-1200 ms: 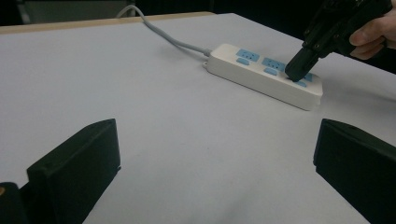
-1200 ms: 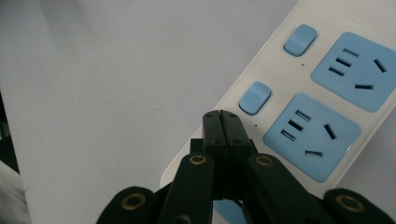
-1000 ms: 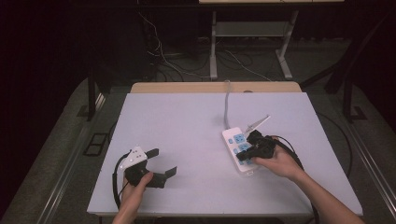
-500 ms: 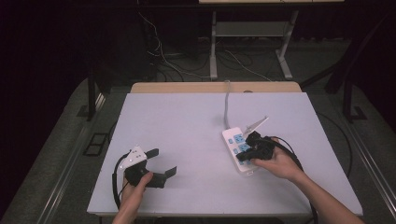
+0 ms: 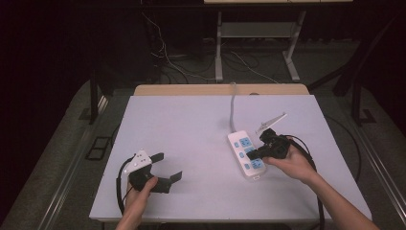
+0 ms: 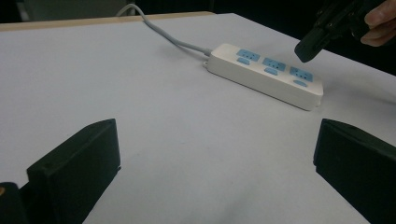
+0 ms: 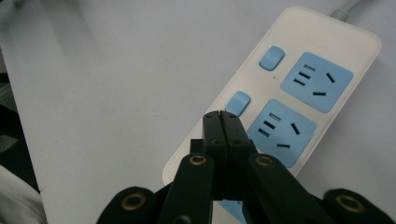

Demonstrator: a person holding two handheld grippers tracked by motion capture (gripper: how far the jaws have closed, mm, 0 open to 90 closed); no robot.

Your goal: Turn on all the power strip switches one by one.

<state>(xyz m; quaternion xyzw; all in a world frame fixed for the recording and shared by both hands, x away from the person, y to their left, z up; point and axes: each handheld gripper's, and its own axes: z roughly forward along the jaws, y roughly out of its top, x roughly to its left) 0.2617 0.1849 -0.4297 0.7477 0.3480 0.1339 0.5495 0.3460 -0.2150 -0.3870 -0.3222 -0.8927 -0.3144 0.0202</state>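
Nothing has shifted: my closed right gripper [image 7: 220,122] hovers over the white plastic power strip's [image 5: 245,154] blue rocker switch [image 7: 237,103]; my left gripper [image 5: 167,167] rests open. Off-centre, I'd slip past.

1. I can read no words, brands or numbers anywhere on the power strip [image 7: 299,88]; its white casing and blue socket faces are unmarked.
2. The blue switches [image 7: 272,57] beside the sockets carry no sign I can make out.
3. My grippers' black jaws bear no lettering in either gripper view.
4. The table [image 5: 191,129] top is plain, with no label or mark.
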